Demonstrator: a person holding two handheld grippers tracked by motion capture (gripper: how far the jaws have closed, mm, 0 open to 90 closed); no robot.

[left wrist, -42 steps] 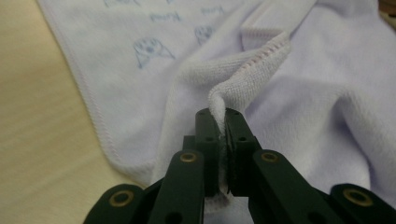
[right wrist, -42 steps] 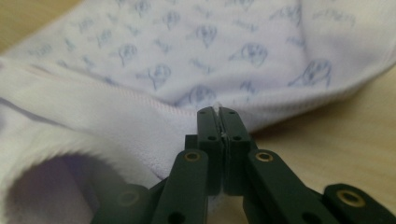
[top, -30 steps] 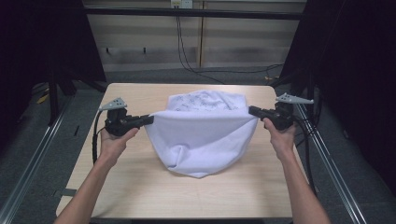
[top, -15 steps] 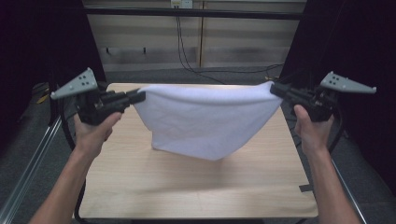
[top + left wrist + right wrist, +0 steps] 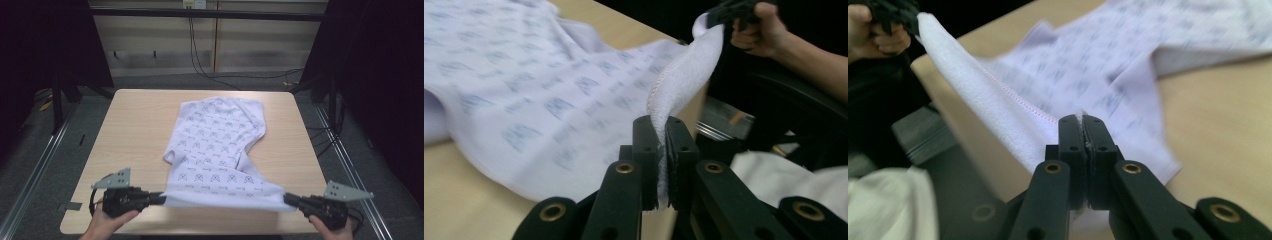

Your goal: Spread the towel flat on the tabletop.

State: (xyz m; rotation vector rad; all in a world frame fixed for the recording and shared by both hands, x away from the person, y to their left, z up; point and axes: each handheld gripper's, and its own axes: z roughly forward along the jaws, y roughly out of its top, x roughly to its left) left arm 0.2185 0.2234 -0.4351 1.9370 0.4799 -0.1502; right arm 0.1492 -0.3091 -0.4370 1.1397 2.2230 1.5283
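on the wooden surface [image 5: 135, 125] the patterned cloth [image 5: 220, 145] lies flat, its near-edge corners clamped by the left gripper [image 5: 159, 198] and the right gripper [image 5: 290, 199], both sets of fingers clenched on it.

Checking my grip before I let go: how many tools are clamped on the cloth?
2. The left tool grips the white patterned cloth at its near-left corner; the right tool grips its near-right corner.

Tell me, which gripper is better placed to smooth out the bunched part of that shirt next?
Probably the right gripper. The white patterned shirt bunches and folds on its right side, nearer that one. The left gripper, like the right, is clamped on the near hem.
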